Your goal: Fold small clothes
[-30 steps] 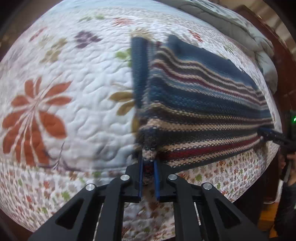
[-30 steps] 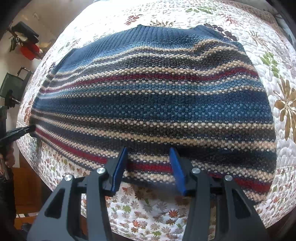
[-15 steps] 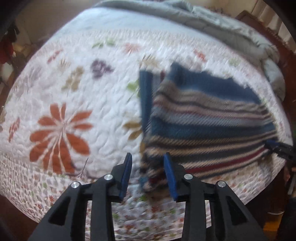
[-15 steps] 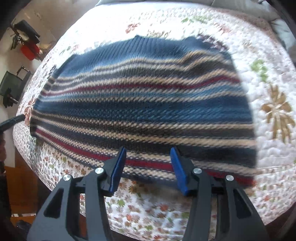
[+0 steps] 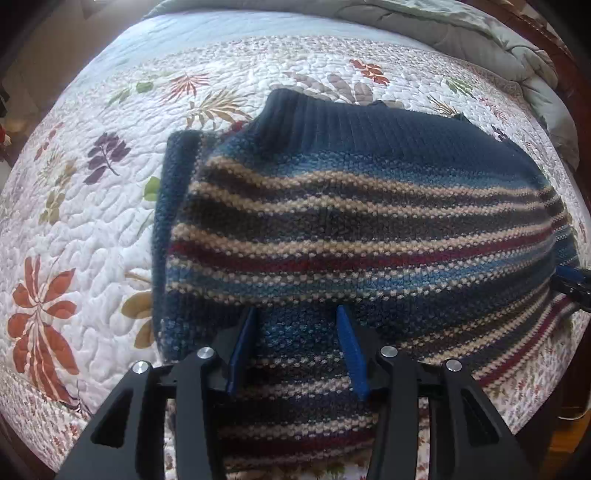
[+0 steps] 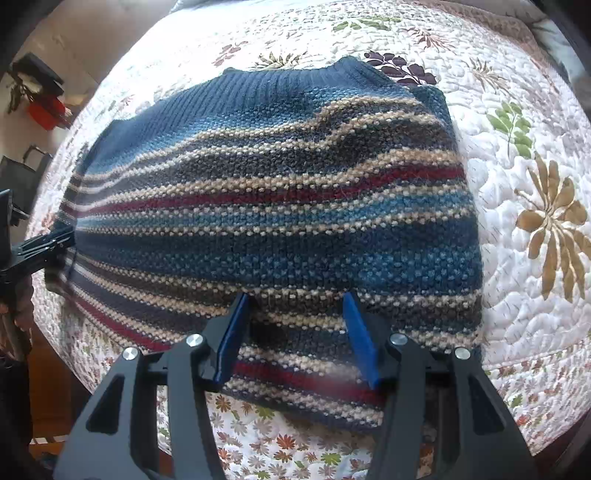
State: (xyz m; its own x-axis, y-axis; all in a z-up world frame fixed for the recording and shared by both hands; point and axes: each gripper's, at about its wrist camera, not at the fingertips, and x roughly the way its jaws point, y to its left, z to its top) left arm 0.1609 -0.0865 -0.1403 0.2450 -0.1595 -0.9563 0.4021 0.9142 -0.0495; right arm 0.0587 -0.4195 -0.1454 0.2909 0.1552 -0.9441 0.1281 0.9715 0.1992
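Observation:
A small knitted sweater (image 5: 351, 229) with blue, tan, grey and red stripes lies flat on the floral quilt (image 5: 92, 221), its near hem at the bed's front edge. It also shows in the right wrist view (image 6: 280, 221). My left gripper (image 5: 295, 343) is open and hovers over the sweater's near left part, holding nothing. My right gripper (image 6: 295, 332) is open over the near right part, holding nothing. The other gripper's tip shows at the far right of the left view (image 5: 570, 282) and at the far left of the right view (image 6: 40, 247).
A grey-green duvet (image 5: 461, 33) is bunched at the back of the bed by a dark wooden headboard. The quilt's front edge drops off just below the sweater's hem (image 6: 295, 435). Dark and red items sit on a wall beyond the bed (image 6: 44, 103).
My left gripper let go of the sweater's near left corner, opened, and moved forward over the sweater. My right gripper stayed open and moved in over the hem.

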